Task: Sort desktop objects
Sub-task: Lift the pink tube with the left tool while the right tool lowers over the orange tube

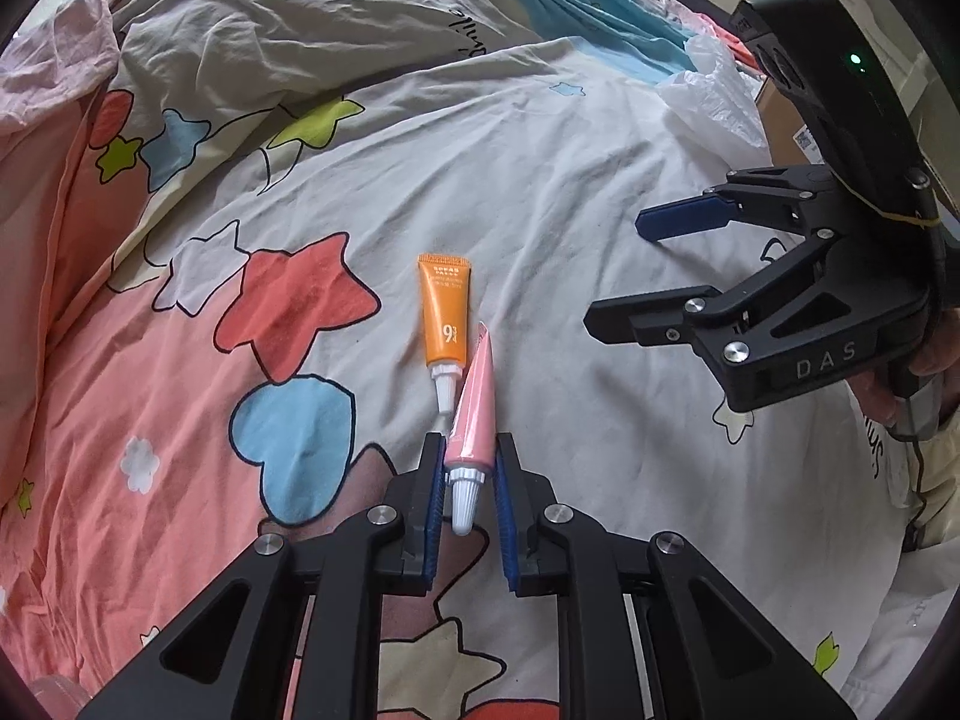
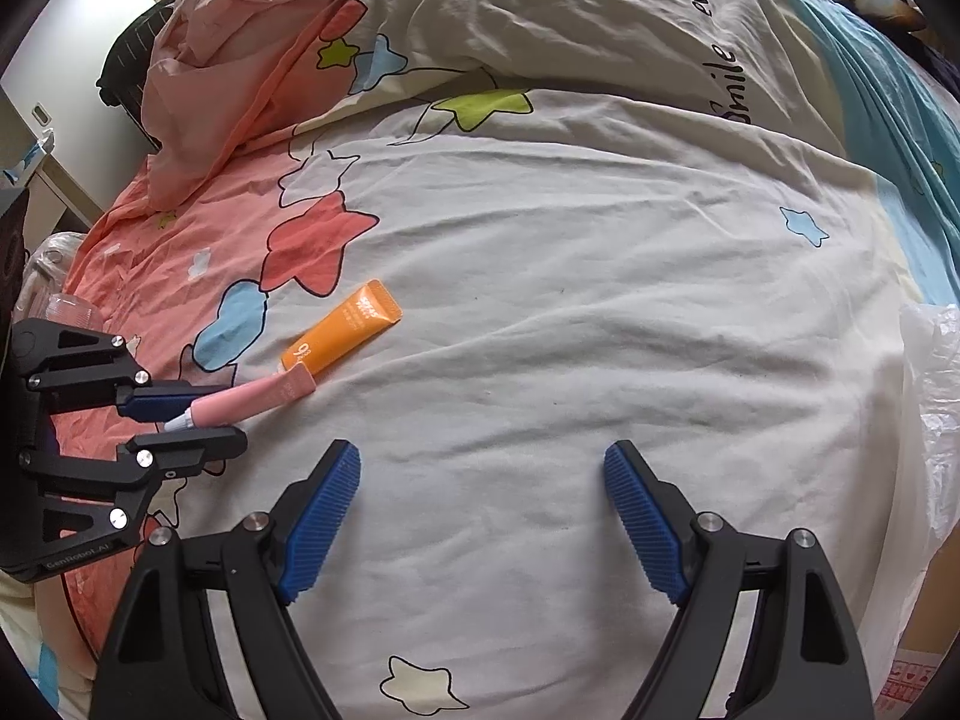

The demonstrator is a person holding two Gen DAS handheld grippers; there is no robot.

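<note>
Gripping the pink tube (image 1: pixel 474 414) near its shoulder, my left gripper (image 1: pixel 470 468) has both blue pads (image 1: pixel 436 510) pressed against its sides, with the white cap pointing back toward the camera between the fingers. Whether the tube is lifted clear or its flat tail rests on the bed sheet (image 1: pixel 600 180) I cannot tell from either view. The scene fits a tube just clamped for carrying off as well as one just brought in to lie beside its neighbour, so I will not commit to either.

Just ahead of the left fingertips and a little to their left lies the orange tube (image 1: pixel 443 315), cap toward me, its nozzle almost touching the pink tube's side. That closeness is my main concern: any sideways swing of the pink tail could nudge the orange one across the soft sheet. I would keep the grasp steady, avoid squeezing harder than needed since the tube wall looks soft, and keep any motion along the tube's own axis or straight up and down, not sweeping.

My right gripper (image 2: pixel 482 516) hangs with its jaws spread wide and nothing between them, over bare white sheet. Seen from it, both tubes sit well off to its left. A white plastic bag (image 2: pixel 936 384) lies at its far right edge, and a cardboard box (image 1: pixel 786 120) shows beyond it in the left view.
</note>
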